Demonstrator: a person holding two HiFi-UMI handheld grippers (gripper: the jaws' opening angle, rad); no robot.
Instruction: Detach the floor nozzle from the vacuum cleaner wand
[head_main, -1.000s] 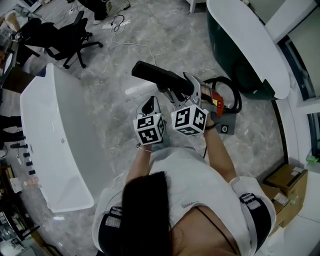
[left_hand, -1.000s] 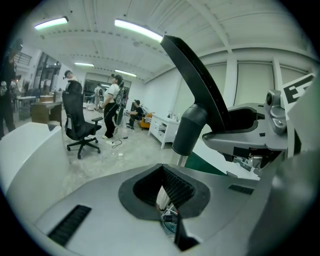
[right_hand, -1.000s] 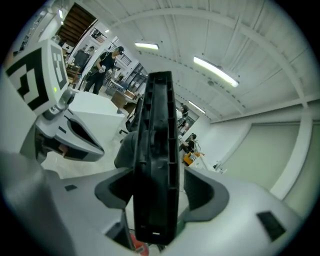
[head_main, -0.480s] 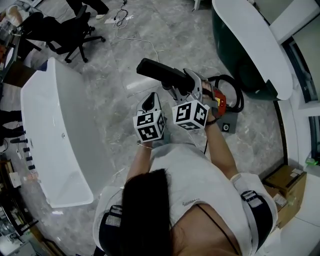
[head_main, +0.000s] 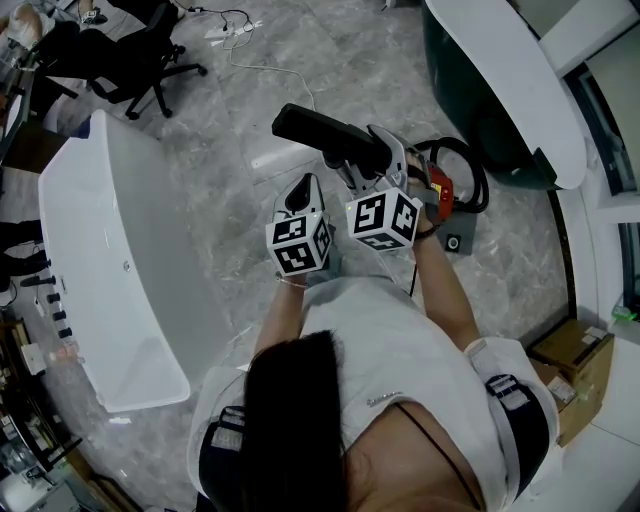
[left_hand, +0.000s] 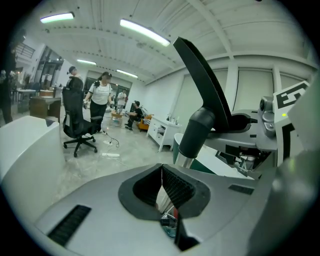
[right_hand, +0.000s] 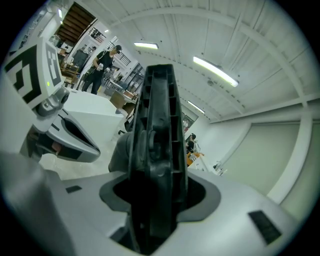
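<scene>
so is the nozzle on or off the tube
On: in the left gripper view the black nozzle sits plugged over the silver tube, with no gap at the joint.

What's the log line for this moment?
left tool shut | right tool jaws just closing on floor nozzle | floor nozzle attached to wand

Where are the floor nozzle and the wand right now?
floor nozzle (head_main: 318, 133): head view, on the middle of its long black body.
wand (left_hand: 185, 160): left gripper view, on the bare silver tube just below the floor nozzle's neck.
</scene>
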